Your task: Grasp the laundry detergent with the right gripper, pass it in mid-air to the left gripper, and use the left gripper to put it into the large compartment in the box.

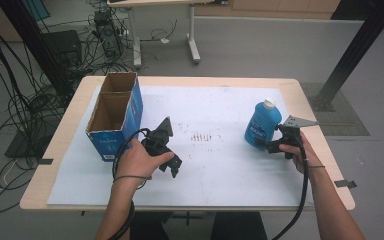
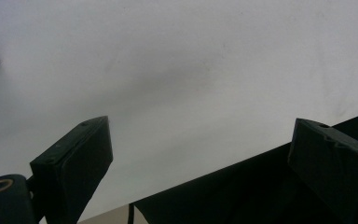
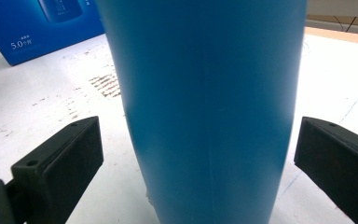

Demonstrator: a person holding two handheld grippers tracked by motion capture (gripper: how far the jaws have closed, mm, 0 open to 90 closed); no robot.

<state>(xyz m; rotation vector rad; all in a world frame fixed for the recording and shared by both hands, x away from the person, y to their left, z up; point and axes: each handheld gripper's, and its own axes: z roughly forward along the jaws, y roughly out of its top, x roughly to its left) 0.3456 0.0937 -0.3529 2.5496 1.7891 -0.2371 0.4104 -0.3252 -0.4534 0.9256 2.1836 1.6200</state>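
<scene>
- Nearest the lens: forearms entering from the bottom edge, each hand carrying a claw over the white sheet on the desk [image 1: 70,150].
- Far left: open two-compartment cardboard box [image 1: 116,112], blue-sided, upright on the sheet, seemingly empty.
- Left claw [image 1: 174,167] released, jaws spread wide, gripping nothing, tilted down over bare sheet just right of the box.
- Centre: patch of dark scuff marks [image 1: 205,136] on the sheet.
- Right: blue bottle [image 1: 262,124] with white cap, upright, near the desk's right edge.
- Right claw [image 3: 196,154] released, jaws wide either side of the bottle's lower body, apparently not touching.
- Likely smooth, slippery plastic with slightly yielding walls; weight dependent on fill, which cannot be told.
- Best taken around the mid-body, below the shoulder, squarely across the width; firm but not crushing.
</scene>
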